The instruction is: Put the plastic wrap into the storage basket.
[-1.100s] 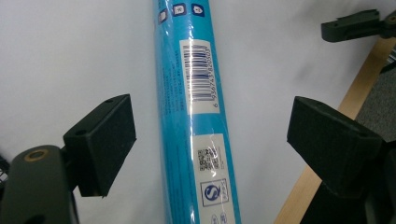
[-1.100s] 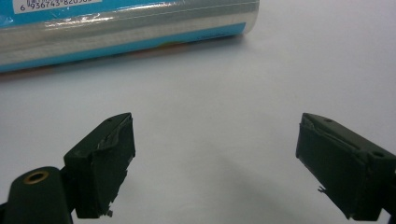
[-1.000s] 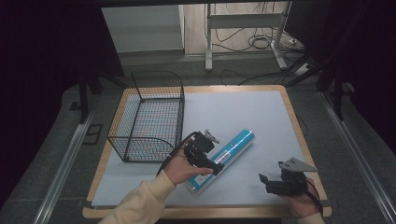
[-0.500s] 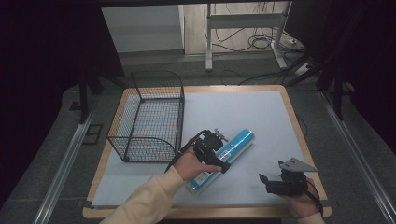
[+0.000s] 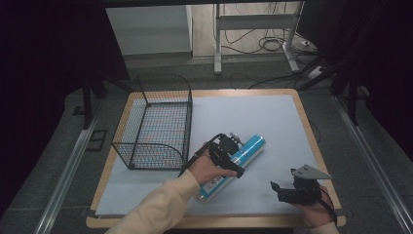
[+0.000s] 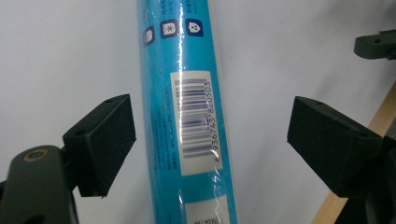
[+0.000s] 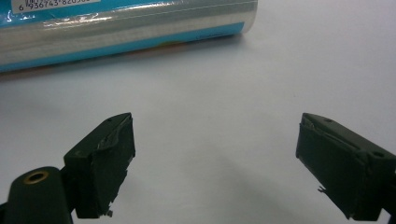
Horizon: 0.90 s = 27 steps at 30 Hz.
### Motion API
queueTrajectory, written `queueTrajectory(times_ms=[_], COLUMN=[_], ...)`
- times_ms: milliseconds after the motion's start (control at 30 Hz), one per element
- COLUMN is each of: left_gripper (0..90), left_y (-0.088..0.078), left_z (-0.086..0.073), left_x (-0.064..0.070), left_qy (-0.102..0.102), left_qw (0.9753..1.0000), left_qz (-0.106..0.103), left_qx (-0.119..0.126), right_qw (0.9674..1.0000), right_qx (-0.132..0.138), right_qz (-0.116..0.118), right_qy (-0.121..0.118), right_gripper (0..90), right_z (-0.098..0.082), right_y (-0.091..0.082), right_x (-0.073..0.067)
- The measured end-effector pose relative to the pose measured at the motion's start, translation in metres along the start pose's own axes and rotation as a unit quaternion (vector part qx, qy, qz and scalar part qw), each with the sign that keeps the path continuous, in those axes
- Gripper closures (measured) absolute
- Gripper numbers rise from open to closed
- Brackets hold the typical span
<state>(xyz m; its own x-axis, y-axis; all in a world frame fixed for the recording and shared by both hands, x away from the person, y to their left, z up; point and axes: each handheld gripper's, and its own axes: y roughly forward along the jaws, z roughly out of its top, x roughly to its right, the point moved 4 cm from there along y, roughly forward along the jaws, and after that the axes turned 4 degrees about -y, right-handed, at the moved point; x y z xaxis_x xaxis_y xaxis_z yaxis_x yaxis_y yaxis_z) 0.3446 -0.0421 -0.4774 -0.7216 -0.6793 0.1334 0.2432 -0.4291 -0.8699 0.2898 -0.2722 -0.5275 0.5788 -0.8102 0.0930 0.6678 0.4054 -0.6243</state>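
A long blue tube (image 5: 246,152) in clear wrap lies diagonally on the white sheet (image 5: 253,117) near the table's middle. My left gripper (image 5: 233,157) hovers right over the tube's middle, open, with one jaw on each side of the tube (image 6: 187,107) and a gap to both; a barcode label faces up. My right gripper (image 5: 280,191) rests low near the front right of the table, open, nothing between its jaws. In the right gripper view (image 7: 215,154) the tube's end (image 7: 140,23) lies ahead, apart from the jaws.
A black wire basket (image 5: 156,124) stands on the left part of the table, just left of my left hand. The wooden table edge (image 5: 311,141) runs close beyond the right gripper. Table legs and cables (image 5: 272,44) lie on the floor behind.
My left gripper has moved right and a little forward over the tube, so its jaws now straddle it. The right gripper has stayed put.
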Motion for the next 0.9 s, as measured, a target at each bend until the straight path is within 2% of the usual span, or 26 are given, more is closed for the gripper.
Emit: queueTrajectory(times_ms=[533, 900], left_gripper=[15.1, 14.6], left_y=[0.024, 0.041], left_z=[0.011, 0.016], left_x=[-0.003, -0.005], left_qy=[0.007, 0.001], left_qw=[0.9995, 0.9988], left_qz=[0.006, 0.011], left_qx=[-0.031, -0.047], right_qw=[1.0, 1.0], right_qx=[0.001, 0.0], right_qz=[0.0, 0.0], right_qy=[0.003, 0.002], right_gripper=[12.0, 12.0], right_z=[0.0, 0.0], right_y=[-0.001, -0.001], right_x=[0.001, 0.002])
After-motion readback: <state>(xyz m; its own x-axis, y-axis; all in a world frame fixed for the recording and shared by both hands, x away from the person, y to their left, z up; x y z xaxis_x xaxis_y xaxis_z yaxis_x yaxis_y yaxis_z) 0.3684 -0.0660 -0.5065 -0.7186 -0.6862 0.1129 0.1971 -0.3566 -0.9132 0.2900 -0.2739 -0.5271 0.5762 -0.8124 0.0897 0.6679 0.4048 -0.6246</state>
